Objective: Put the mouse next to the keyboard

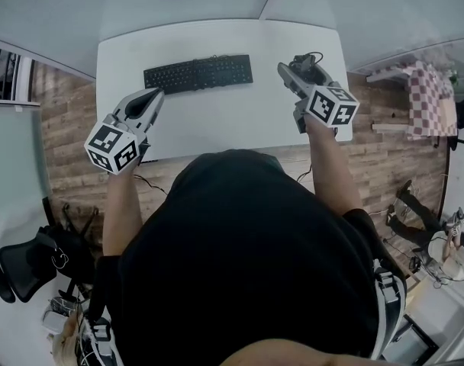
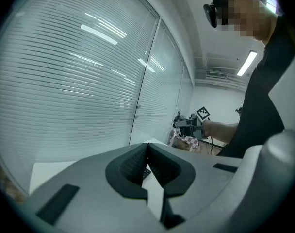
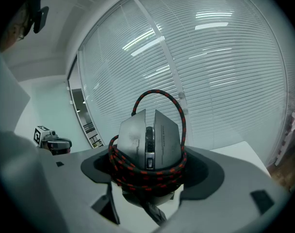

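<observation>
Picked up already: the mouse [image 3: 148, 137], squeezed tight between the jaws of the right gripper [image 3: 150, 174]. Wrapped round and round with its red and black cable [image 3: 138, 177], with 1 loop sticking up over the top. Wheel facing the camera. Seems lifted off the counter [image 1: 217, 120] and not resting on it, though hard to be sure.

In the head view, up at 2 o'clock, near the right edge of the counter. From the keyboard [image 1: 198, 73], out at 3 o'clock, with a bare white gap in between. Near, but not next to it yet.

Left gripper [image 2: 148, 166]: jaws pressed together, holding nothing. Over at 9 o'clock in the head view, at 8 o'clock from the keyboard. No job to do right now, by the look of it.

Done so far: 1 step, the grab. Left to do: 2 steps. First, bring the mouse over toward 9 o'clock, to the bare spot just beside the keyboard's right end. Then set it down flat and open the jaws. Maybe about halfway through. Watch out for the loose loop of cable, likely to flop or catch when let go.
</observation>
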